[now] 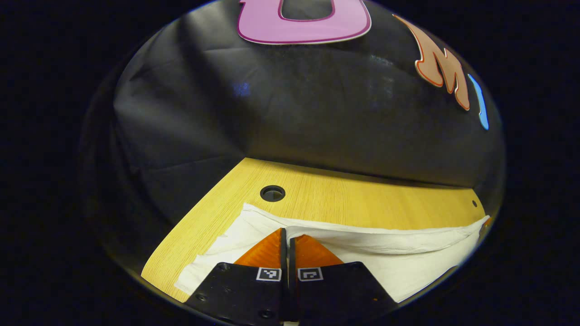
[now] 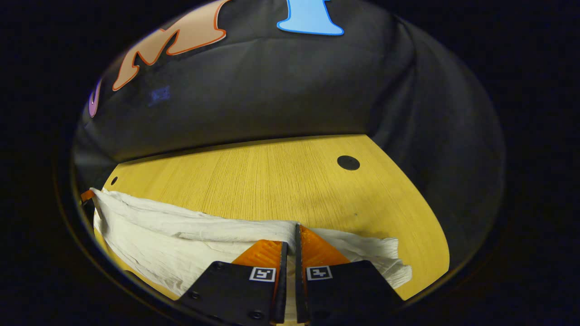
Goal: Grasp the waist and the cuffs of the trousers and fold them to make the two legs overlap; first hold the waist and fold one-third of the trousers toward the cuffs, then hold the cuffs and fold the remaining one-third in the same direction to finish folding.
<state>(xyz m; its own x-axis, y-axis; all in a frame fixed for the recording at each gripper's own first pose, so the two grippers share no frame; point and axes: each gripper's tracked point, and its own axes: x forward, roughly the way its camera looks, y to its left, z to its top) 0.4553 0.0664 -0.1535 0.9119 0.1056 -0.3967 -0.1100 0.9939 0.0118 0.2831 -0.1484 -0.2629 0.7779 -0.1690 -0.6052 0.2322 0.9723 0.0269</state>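
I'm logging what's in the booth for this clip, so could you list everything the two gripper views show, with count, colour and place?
trousers: one, white, lying crumpled on the near part of the table, pinched along one edge at two spots.
table: one, light wood grain, under the trousers and reaching to the wall.
round holes in the table: one large dark hole near each far corner, plus a small one by the edge.
wall cloth: one, black, behind the table.
left hand-held gripper: one, fingers closed on the trousers' edge.
right hand-held gripper: one, fingers closed on the same edge, farther along.
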